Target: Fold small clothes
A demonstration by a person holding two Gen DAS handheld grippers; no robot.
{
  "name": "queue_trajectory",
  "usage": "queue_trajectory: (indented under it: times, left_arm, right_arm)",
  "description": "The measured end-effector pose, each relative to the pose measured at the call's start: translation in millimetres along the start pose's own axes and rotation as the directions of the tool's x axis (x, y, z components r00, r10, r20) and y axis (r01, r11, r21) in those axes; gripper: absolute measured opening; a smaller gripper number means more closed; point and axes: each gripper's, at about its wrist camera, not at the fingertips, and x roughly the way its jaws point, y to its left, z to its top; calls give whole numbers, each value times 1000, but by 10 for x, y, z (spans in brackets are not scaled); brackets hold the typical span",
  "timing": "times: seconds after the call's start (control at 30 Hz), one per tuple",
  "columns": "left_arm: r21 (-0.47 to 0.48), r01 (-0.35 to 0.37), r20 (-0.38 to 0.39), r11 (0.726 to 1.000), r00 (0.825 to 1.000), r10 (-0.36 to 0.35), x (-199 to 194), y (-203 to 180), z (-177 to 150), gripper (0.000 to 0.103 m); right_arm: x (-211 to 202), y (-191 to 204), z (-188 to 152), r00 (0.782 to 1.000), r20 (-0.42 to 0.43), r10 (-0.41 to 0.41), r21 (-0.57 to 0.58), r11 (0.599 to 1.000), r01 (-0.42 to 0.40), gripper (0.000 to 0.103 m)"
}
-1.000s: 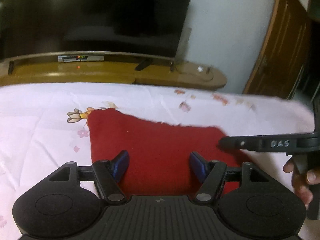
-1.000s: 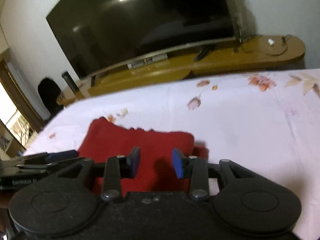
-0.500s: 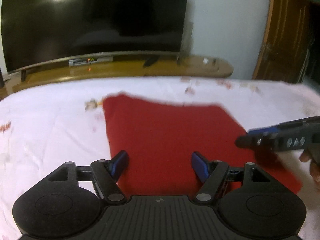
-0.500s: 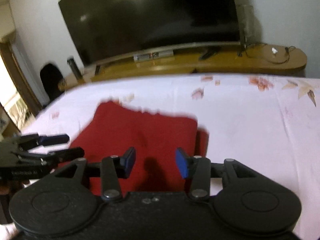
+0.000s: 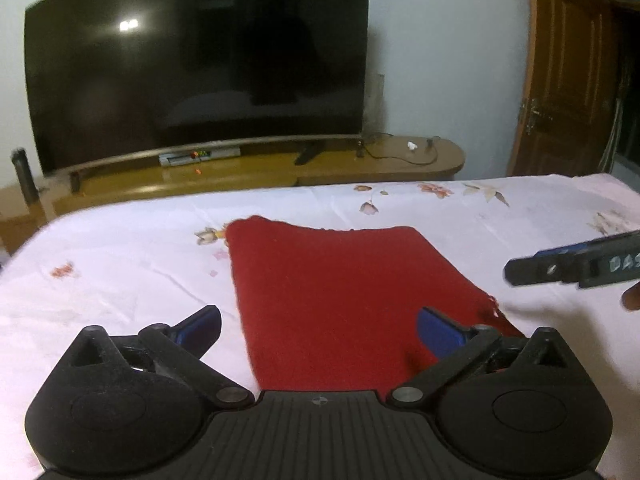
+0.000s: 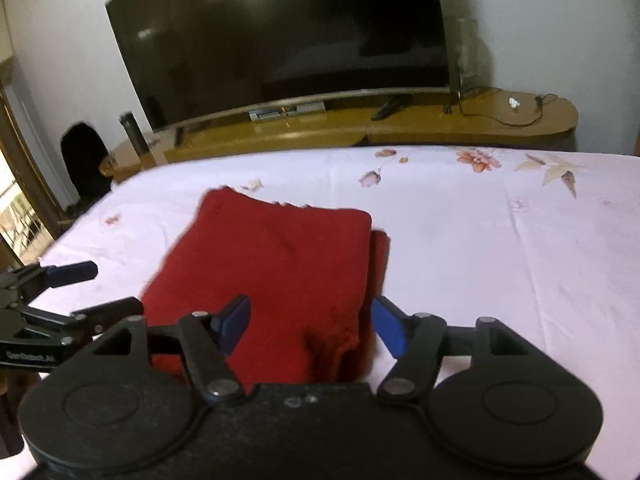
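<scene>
- Nearest, the left claw (image 5: pixel 318 328) hangs above the near edge of a folded red cloth (image 5: pixel 344 292); its jaws are spreading wide, with nothing gripped and the blue pads clear of the fabric.
- The right claw (image 6: pixel 310 324) hangs over the cloth's near right corner, jaws opening and holding nothing; both claws point downward at a slant.
- White lettering reading "DAS" shows on the right claw's side in the left wrist view; a fingertip (image 5: pixel 632 300) is visible just below.
- The cloth lies flat on a bed (image 5: pixel 120 264) covered by a pale pink sheet printed with flowers.
- Beyond the bed's far edge stands a long wooden TV stand (image 5: pixel 380 160) carrying a large dark curved television (image 5: pixel 196 76).
- A white wall lies behind, with a brown wooden door (image 5: pixel 560 80) at right.
</scene>
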Motion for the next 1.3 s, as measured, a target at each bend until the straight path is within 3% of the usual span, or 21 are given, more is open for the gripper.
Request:
queue_trajectory:
  times: [0.13,0.23,0.4,0.67,0.8,1.03,1.3]
  left_arm:
    - [-6,-29,32,1000,999,29,-469,-81,-51,103]
    - [-71,-34,66,997,997,38,-889,-90,-164,103]
    - [-138,-58,93,989,993,72,-1454,-171,-402,103]
    - [-171,-59,135,984,987,82,-2439,-753,-633,103]
    - [-130,-62,167,990,982,84,-2906,-1108,-761,103]
    - [-133,-64,195,989,977,89,-3437,-1411,-944,103]
    - [-138,-74,212,988,972,103,-3716,-1497,-1087,103]
  right_arm:
    - [-420,85,-98,999,49,14,7,1000,-14,73]
    - [-743,146,-198,997,70,15,32,999,-17,81]
    - [-1308,225,-395,988,152,1,29,1000,-6,82]
    - [-2239,391,-958,977,208,-41,-65,996,56,83]
    - [-2732,509,-1254,970,231,-78,-90,991,101,83]
    - [-3202,667,-1454,955,272,-120,-90,985,149,83]
    - [-3497,729,-1634,944,301,-137,-93,981,172,84]
